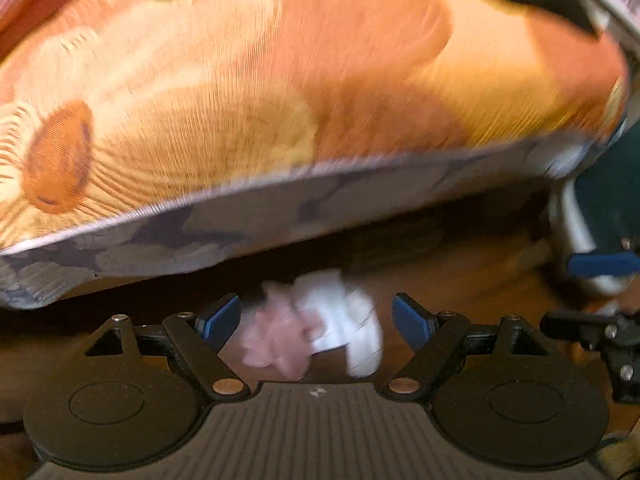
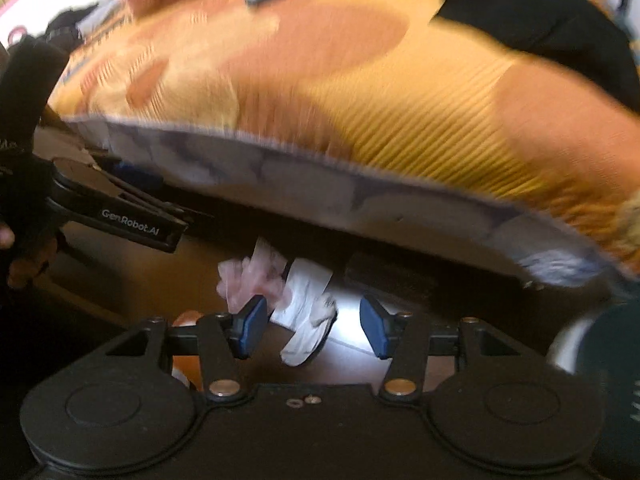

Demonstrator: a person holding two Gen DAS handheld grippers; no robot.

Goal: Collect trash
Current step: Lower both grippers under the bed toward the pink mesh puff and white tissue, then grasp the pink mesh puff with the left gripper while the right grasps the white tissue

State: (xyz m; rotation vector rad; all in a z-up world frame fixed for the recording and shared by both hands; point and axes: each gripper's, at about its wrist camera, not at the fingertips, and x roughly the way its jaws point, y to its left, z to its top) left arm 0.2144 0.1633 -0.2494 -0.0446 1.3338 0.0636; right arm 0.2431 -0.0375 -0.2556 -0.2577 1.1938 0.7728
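Left wrist: left gripper is seen wide open, empty, framing crumpled pink tissue and white wrapper on floor beneath orange bedcover, presumably for pickup; right wrist: right gripper, likewise spread and unloaded, is aimed at white wrapper.

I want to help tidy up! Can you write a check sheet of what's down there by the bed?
Surface: brown wooden floor, blurred.
Job's things: pink crumpled wrapper and white crumpled paper, lying together at the bed's edge.
Clutter: dark cloth on the bed.
Grippers: left gripper open, trash ahead between its fingers; right gripper open over the white paper.
Cables: nothing seen.
Surroundings: orange flowered bedspread; white-rimmed bin, partly seen.
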